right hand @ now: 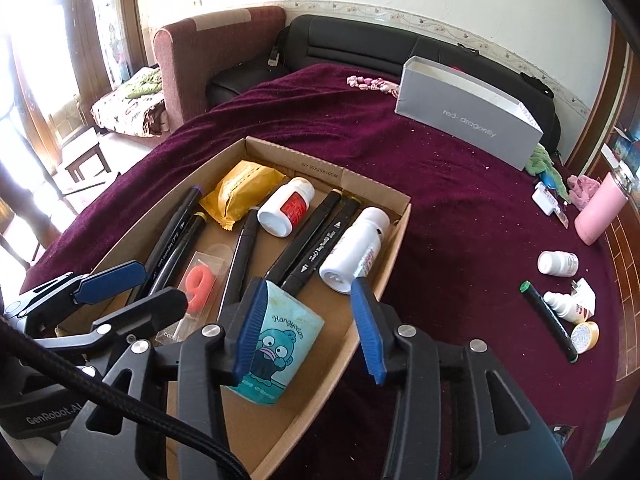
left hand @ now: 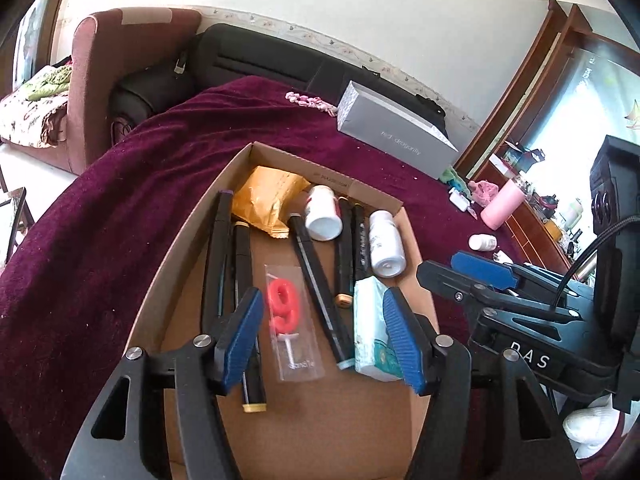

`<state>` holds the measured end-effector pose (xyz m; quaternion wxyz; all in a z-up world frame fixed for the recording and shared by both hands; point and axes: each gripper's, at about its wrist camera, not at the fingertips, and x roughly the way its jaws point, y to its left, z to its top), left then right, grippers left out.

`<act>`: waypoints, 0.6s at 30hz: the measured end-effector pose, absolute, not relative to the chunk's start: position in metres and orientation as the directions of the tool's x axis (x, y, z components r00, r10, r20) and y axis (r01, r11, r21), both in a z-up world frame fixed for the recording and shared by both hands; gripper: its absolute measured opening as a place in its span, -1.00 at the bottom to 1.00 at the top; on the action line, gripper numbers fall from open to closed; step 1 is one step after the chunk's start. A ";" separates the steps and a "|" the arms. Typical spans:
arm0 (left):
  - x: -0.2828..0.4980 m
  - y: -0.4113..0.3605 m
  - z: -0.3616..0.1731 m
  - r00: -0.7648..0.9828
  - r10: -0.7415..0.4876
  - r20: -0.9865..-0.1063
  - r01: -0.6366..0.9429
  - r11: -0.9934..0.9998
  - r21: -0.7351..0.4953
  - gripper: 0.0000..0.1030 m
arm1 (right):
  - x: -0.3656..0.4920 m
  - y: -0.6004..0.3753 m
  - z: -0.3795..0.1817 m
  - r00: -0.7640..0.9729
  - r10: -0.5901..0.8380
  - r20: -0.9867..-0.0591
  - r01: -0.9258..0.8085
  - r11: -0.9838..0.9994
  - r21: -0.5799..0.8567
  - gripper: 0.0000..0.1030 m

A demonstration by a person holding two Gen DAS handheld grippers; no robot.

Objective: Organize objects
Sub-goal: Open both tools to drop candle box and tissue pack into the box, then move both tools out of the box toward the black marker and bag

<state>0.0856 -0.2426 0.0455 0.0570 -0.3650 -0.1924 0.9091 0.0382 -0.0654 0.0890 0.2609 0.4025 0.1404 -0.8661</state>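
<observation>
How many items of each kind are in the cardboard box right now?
In the cardboard box:
black markers: 5
white bottles: 2
yellow packet: 1
number 9 candle: 1
tissue pack: 1
Total: 10

Left wrist view: set close above the cardboard box (left hand: 416, 240), angled steeply down and forward toward the black sofa (left hand: 280, 60). Right wrist view: set close over the box's right wall (right hand: 384, 248), same heading. Shared by both: box contents, maroon cloth (right hand: 460, 200), grey carton (right hand: 468, 120).
</observation>
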 end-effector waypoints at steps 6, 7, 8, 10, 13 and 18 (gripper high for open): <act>0.091 -0.219 0.057 -0.725 0.254 -0.641 -0.002 -0.930 -0.367 0.09 | 0.040 -0.041 0.092 -0.551 -0.351 -0.757 0.537 -0.844 0.000 -0.05; 0.093 -0.213 0.059 -0.724 0.260 -0.639 -0.016 -0.932 -0.361 0.09 | 0.040 -0.035 0.093 -0.552 -0.354 -0.755 0.530 -0.848 0.010 -0.05; 0.093 -0.208 0.061 -0.722 0.267 -0.638 -0.030 -0.934 -0.357 0.09 | 0.040 -0.027 0.093 -0.550 -0.357 -0.755 0.521 -0.854 0.024 -0.04; 0.095 -0.196 0.065 -0.717 0.281 -0.638 -0.058 -0.936 -0.346 0.09 | 0.039 -0.012 0.092 -0.551 -0.361 -0.753 0.500 -0.865 0.048 -0.03; 0.098 -0.176 0.070 -0.706 0.310 -0.637 -0.110 -0.936 -0.333 0.09 | 0.036 0.018 0.089 -0.552 -0.364 -0.751 0.452 -0.887 0.098 0.02; 0.102 -0.144 0.074 -0.671 0.368 -0.643 -0.184 -0.924 -0.336 0.09 | 0.038 0.089 0.082 -0.551 -0.404 -0.730 0.334 -0.908 0.251 0.02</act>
